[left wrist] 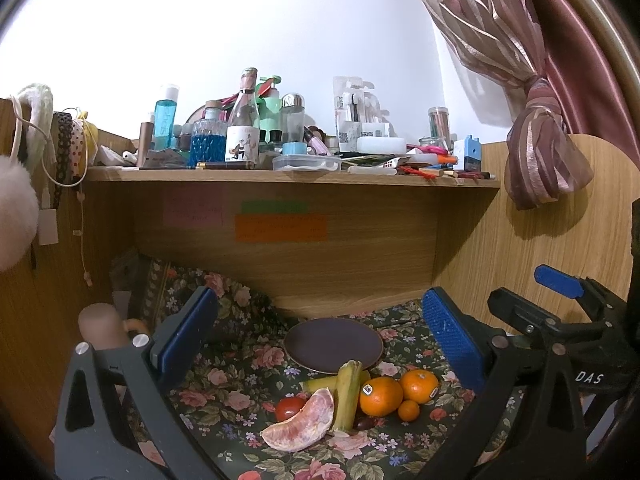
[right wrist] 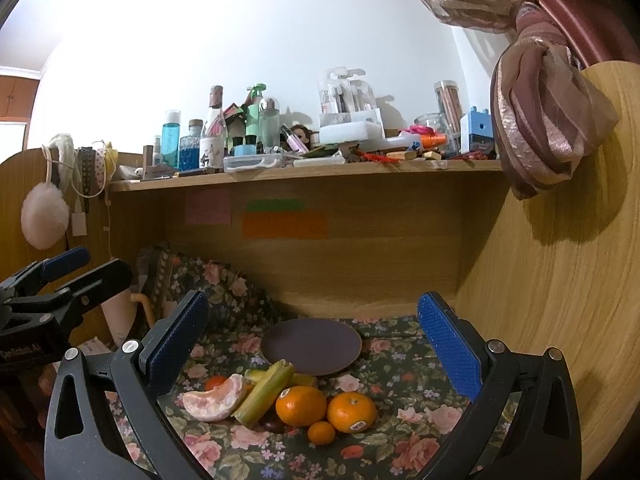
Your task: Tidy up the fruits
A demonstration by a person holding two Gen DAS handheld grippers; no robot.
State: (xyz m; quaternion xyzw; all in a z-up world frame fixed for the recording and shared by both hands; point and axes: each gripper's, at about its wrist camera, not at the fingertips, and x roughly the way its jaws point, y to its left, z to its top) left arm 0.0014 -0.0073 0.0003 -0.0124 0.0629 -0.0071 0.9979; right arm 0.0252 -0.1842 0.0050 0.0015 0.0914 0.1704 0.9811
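A pile of fruit lies on the floral cloth (left wrist: 224, 396) in front of an empty dark round plate (left wrist: 333, 345) (right wrist: 311, 345). It has a pink grapefruit wedge (left wrist: 300, 424) (right wrist: 216, 400), a green-yellow banana piece (left wrist: 349, 394) (right wrist: 266, 392), a red tomato (left wrist: 289, 408), two oranges (left wrist: 380, 396) (left wrist: 419, 386) (right wrist: 301, 405) (right wrist: 351, 411) and a small tangerine (left wrist: 408, 410) (right wrist: 321, 432). My left gripper (left wrist: 320, 344) is open and empty above the pile. My right gripper (right wrist: 316, 344) is open and empty beside it.
A wooden shelf (left wrist: 292, 180) crowded with bottles and boxes overhangs the back. Wooden walls close in left and right (right wrist: 560, 300). A tied pink curtain (left wrist: 540, 152) hangs at right. The right gripper shows in the left wrist view (left wrist: 560, 312).
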